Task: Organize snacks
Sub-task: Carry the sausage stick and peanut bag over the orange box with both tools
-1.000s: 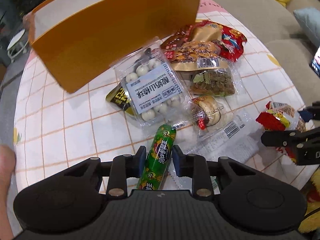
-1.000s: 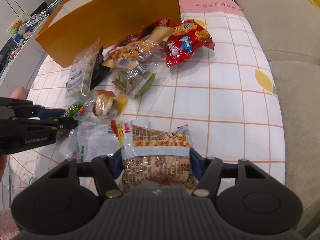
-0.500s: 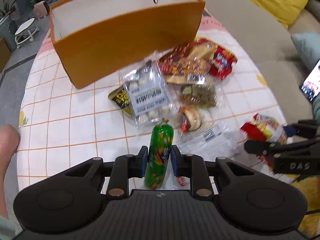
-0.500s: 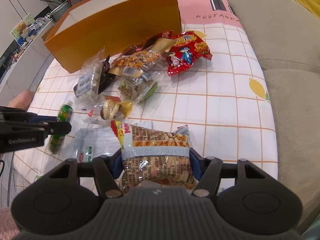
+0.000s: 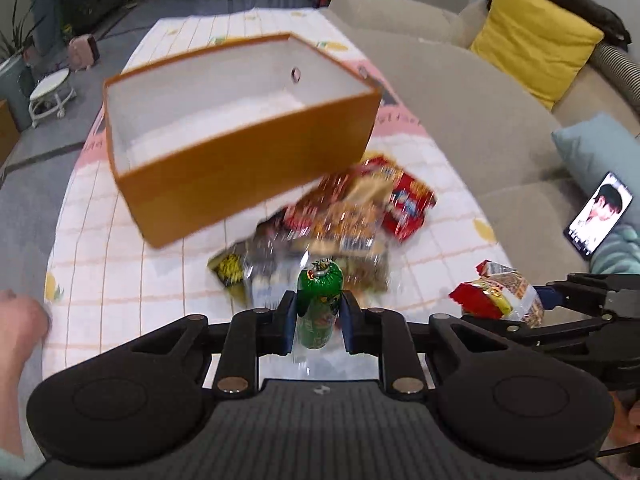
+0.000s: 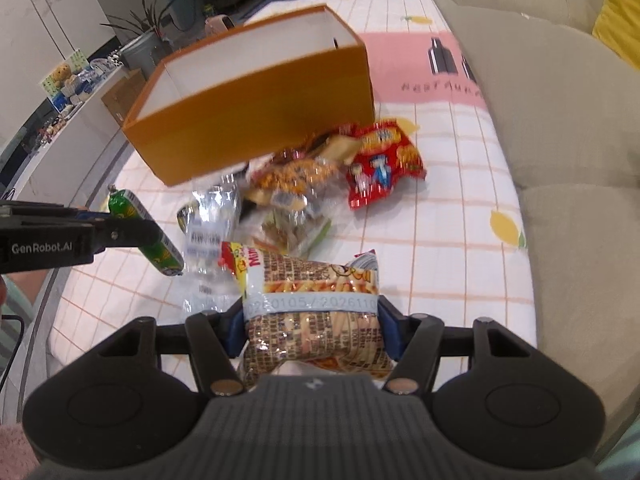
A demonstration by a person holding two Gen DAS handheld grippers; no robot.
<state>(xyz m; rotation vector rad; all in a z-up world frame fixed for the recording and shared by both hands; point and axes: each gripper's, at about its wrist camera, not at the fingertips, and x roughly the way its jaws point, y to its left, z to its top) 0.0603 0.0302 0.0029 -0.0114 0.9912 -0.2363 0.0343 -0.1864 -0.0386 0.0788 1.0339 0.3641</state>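
Both grippers are rising since a second ago: left gripper (image 5: 317,322) gripping the green sausage (image 5: 319,303), right gripper (image 6: 311,330) clamping the chip bag (image 6: 310,312). Orange box (image 5: 224,136) is standing beyond the pile; the smooth sausage risks slipping out.

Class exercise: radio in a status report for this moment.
Left gripper shut on green sausage. Right gripper shut on snack bag. Orange box ahead, snack pile between.

Snack pile (image 5: 344,216) lies on the table (image 5: 100,240), before the box (image 5: 240,136).
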